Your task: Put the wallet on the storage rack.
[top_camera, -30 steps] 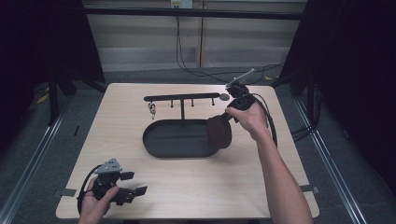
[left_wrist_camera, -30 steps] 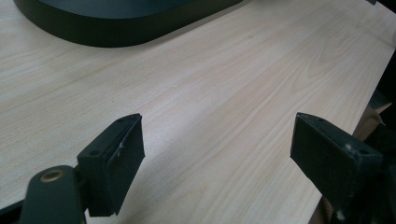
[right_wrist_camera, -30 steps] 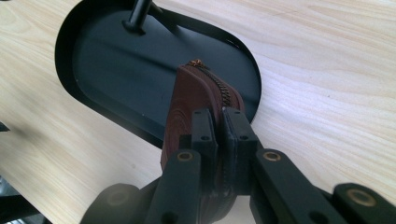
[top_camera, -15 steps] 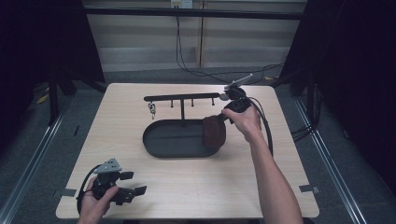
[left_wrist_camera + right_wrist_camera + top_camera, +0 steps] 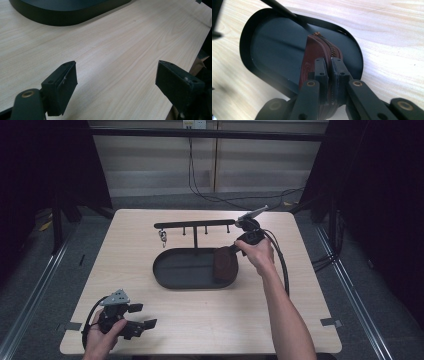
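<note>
A dark red zip pouch (image 5: pixel 225 264) hangs edge-up over the right end of the black oval tray (image 5: pixel 165 281). My right gripper (image 5: pixel 232 249) is shut on its zipper edge. In the right gripper view both jaws pinch the pouch (image 5: pixel 317 50) near its brass zipper, with the tray floor (image 5: pixel 274 45) just beyond. Whether the pouch rests on the tray I cannot tell. My left gripper (image 5: pixel 142 316) lies low at the table's front left, open. Its pads (image 5: pixel 62 85) stand wide apart over bare wood, nothing between them.
A black rack bar (image 5: pixel 195 225) on a post rises from the tray's far side, with small hooks under it. A key (image 5: pixel 162 238) hangs from its left end. The tray's dark wall (image 5: pixel 62 18) lies ahead of the left gripper. Cables trail off the table's right side.
My right hand has sunk toward the tray's right end, carrying the pouch lower and slightly nearer. The left hand and its gripper have stayed put.
</note>
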The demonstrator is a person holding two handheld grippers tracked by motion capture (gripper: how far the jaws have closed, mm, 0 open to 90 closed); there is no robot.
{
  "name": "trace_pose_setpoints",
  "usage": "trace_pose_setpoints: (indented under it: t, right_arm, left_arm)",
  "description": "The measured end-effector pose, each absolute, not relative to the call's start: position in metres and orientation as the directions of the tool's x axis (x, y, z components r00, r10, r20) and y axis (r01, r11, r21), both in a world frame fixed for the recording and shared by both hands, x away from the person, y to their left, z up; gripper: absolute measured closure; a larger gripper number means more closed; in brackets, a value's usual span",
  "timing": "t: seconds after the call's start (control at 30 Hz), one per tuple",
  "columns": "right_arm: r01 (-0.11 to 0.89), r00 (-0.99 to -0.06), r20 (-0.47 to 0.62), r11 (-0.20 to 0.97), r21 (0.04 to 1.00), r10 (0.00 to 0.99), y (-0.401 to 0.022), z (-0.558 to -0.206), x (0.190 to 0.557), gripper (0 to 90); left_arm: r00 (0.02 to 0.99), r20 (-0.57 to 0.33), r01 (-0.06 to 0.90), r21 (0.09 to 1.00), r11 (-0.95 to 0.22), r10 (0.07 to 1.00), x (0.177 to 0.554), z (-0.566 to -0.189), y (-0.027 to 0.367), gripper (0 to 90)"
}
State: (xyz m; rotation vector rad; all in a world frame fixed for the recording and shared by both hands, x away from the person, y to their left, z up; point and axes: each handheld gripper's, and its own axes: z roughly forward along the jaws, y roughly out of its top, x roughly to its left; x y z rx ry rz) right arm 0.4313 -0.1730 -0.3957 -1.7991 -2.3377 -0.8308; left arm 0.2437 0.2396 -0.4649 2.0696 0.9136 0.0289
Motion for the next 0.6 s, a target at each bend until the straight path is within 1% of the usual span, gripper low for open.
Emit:
trace_pose_setpoints:
  t: [0.6]
  right_arm:
    - [0.911,-0.289,0.414,0.116,0.396,0.863,-0.175,-0.416,0.431,83.9]
  left_arm:
    - [0.733,-0.29,0.595,0.712,-0.372,0.615,0.244,-0.465,0.24,17.4]
